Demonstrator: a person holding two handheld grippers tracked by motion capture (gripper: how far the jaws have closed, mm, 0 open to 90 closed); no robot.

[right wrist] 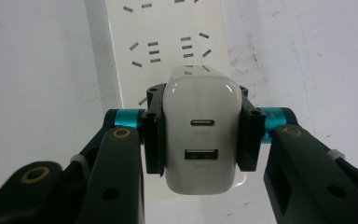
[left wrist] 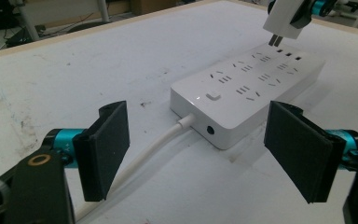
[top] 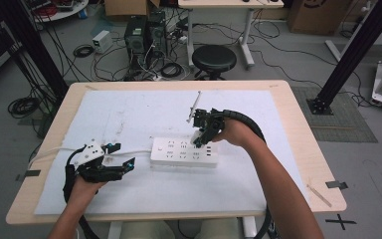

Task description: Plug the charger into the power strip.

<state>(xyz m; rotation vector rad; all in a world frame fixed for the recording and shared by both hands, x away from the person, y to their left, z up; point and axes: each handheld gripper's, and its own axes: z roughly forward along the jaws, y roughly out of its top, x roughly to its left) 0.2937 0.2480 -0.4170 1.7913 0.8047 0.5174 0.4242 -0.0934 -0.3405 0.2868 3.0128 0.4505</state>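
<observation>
- Looking down in the high view, a pale wooden table (top: 298,129) carries a scuffed white sheet (top: 129,114); a white power strip (top: 184,152) lies at its middle, its cord (top: 138,152) running left. The right claw (top: 199,137) holds a white charger (top: 197,137) just above the strip's right part; the left claw (top: 124,158) hovers just left of the strip, spread and empty. Behind the table stand a black stool (top: 214,59), computer towers (top: 142,34), loose cables on a grey floor and black frame posts.
- Left claw view: the jaws stand wide apart with nothing between them. Ahead are the strip (left wrist: 247,91), its switch (left wrist: 213,96) and cord (left wrist: 154,147); the charger (left wrist: 284,21) hangs prongs-down over the far sockets, just clear of them.
- Right claw view: the right claw (right wrist: 200,135) is closed tight on the charger's (right wrist: 201,135) sides. Faint writing under its two ports reads like "USB-C" on the upper; the lower is too blurred. The strip (right wrist: 163,42) lies below it.
</observation>
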